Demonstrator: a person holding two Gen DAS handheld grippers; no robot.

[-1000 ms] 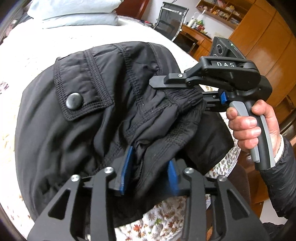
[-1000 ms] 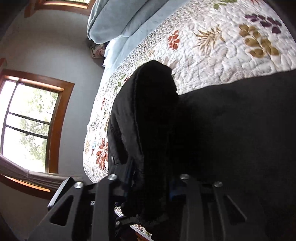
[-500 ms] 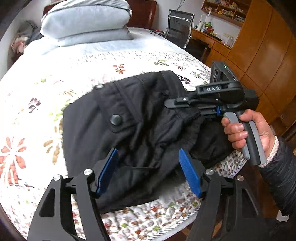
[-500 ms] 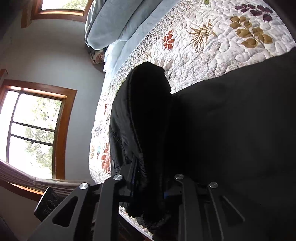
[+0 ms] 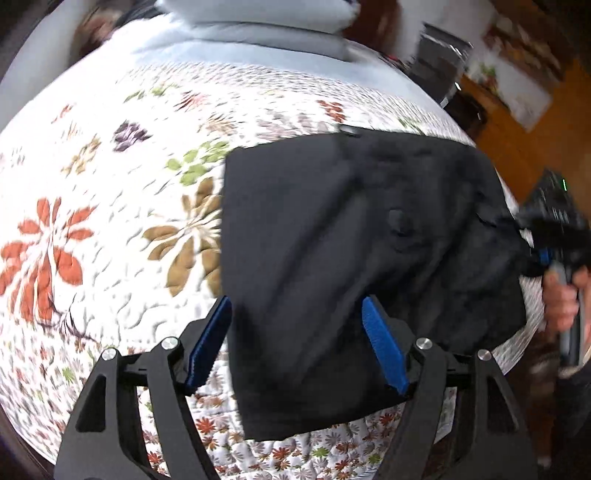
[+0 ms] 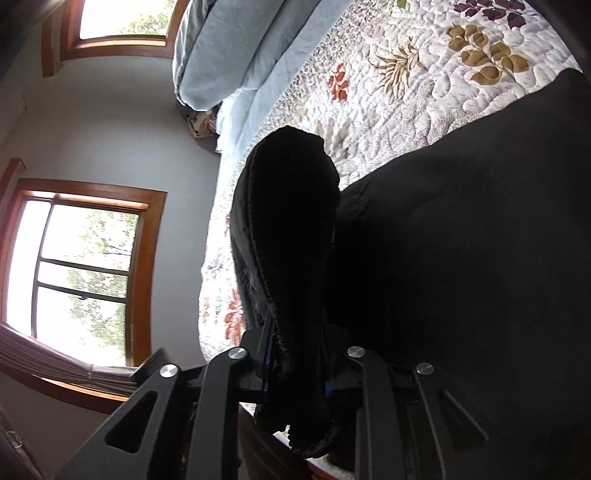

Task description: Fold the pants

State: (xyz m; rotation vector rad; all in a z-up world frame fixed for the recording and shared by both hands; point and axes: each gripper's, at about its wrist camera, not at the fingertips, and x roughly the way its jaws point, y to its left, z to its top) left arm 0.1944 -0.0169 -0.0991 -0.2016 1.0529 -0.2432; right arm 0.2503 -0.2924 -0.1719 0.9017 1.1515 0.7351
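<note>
Pants [image 5: 332,240], black and bunched into a thick folded heap, lie on the floral quilt [image 5: 110,206] near the bed's lower right edge, with pale blue pillows [image 5: 258,22] stacked at the far end. Left tongs [image 5: 295,343] hang above the heap, their 2 blue pads [image 5: 384,347] spread wide and opening further; the cloth shows between them but neither pad presses on it. Right tongs [image 6: 295,369] are nearly closed, clamped on a rolled hem or waistband fold that rises as a dark hump before the lens. In the left wrist view, which is blurred, a hand [image 5: 559,299] grips the right tool's handle at the bed's edge. A wood-framed window [image 6: 81,273] fills the left of the right wrist view.
</note>
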